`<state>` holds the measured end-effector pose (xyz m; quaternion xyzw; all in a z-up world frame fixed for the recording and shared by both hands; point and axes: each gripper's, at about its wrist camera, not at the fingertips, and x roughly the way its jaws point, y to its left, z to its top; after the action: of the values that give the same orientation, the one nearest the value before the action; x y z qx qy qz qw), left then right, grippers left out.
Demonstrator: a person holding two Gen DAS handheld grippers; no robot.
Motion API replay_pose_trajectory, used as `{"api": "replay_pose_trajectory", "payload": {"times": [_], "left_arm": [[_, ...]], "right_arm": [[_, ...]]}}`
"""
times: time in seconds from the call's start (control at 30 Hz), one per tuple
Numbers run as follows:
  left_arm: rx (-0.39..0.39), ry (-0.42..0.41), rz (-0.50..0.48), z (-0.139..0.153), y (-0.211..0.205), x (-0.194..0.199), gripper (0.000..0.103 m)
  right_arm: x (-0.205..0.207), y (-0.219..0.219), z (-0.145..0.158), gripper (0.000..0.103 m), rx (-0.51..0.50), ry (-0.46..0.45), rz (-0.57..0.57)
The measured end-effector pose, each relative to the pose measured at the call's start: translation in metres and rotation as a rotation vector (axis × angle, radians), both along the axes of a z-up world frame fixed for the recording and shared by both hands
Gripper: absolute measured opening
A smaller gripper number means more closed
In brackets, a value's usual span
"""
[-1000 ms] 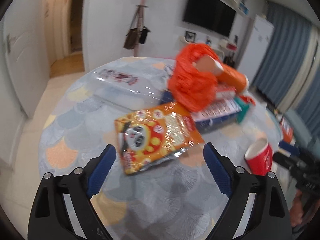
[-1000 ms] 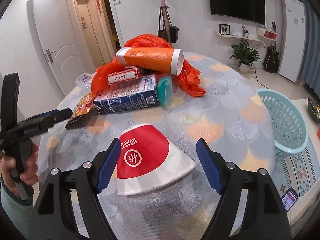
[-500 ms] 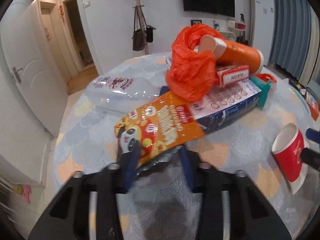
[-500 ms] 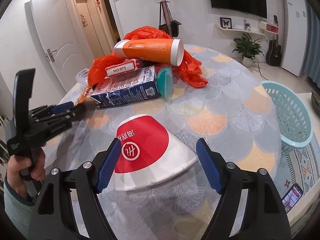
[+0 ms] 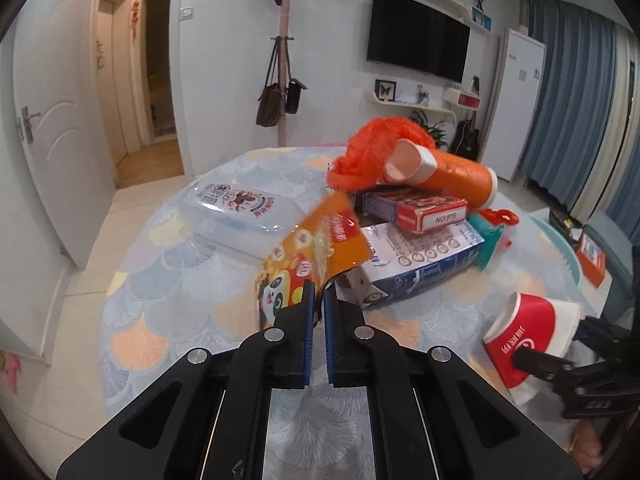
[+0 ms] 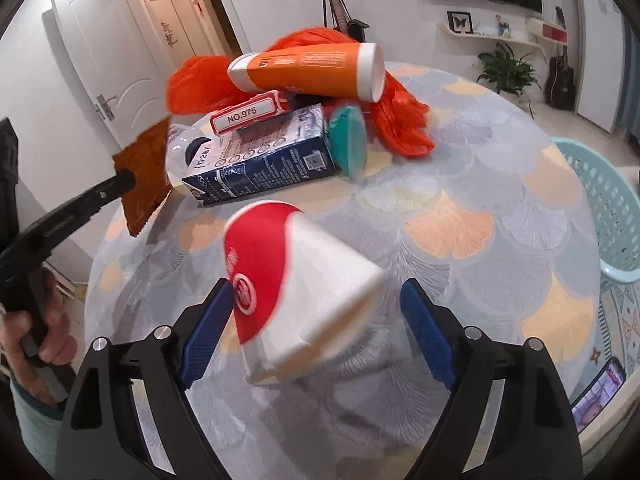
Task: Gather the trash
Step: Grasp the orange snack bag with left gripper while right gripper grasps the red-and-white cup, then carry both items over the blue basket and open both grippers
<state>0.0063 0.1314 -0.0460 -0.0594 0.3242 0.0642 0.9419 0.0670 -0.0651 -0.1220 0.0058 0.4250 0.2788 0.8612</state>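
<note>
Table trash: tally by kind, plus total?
Snack wrapper, pinched in the left gripper: 1
Paper cup, between the open right gripper pads: 1
Cartons and boxes: 2, blue milk carton, red box
Orange tube: 1
Orange plastic bag: 1
Clear plastic container: 1
Teal item: 1
Total: 8

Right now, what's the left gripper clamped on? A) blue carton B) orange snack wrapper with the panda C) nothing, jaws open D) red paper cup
B: in the left wrist view the left gripper has its blue pads shut on the edge of the orange snack wrapper, which hangs lifted off the table; the red paper cup lies between the open jaws of the right gripper.
</note>
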Motion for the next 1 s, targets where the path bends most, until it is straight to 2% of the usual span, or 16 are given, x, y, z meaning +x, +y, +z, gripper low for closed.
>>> {"api": "replay_pose_trajectory", "payload": {"times": [0.13,0.17,0.2,0.27,0.57,0.73,0.83,0.93,1.0], "left_arm": [[-0.031,-0.009,-0.004,0.0,0.005,-0.005,0.003],[-0.043,-0.011,-0.006,0.001,0.006,-0.006,0.003],[-0.052,-0.013,-0.008,0.001,0.007,-0.007,0.003],[-0.076,-0.019,-0.019,0.002,0.008,-0.008,0.003],[-0.116,-0.077,-0.077,0.018,-0.002,-0.009,0.001],[-0.105,-0.105,-0.12,0.029,-0.018,-0.007,0.001],[-0.068,-0.075,-0.128,0.025,-0.029,-0.001,0.001],[-0.035,-0.008,-0.096,0.006,-0.03,0.006,0.008],[-0.052,0.024,-0.094,-0.005,-0.028,0.007,0.02]], "right_arm": [[0.001,0.009,0.002,0.059,0.011,0.009,0.033],[-0.001,0.011,0.003,0.048,0.012,0.008,0.043],[-0.004,0.012,0.004,0.041,0.012,0.005,0.053],[-0.007,0.015,0.008,0.035,0.01,-0.011,0.057],[-0.017,0.007,0.039,0.033,-0.002,-0.143,0.022],[-0.015,-0.009,0.056,0.033,-0.001,-0.2,-0.024],[-0.009,-0.021,0.062,0.033,0.007,-0.206,-0.047],[-0.006,-0.029,0.06,0.033,0.012,-0.2,-0.058],[-0.003,-0.033,0.055,0.033,0.019,-0.185,-0.066]]}}
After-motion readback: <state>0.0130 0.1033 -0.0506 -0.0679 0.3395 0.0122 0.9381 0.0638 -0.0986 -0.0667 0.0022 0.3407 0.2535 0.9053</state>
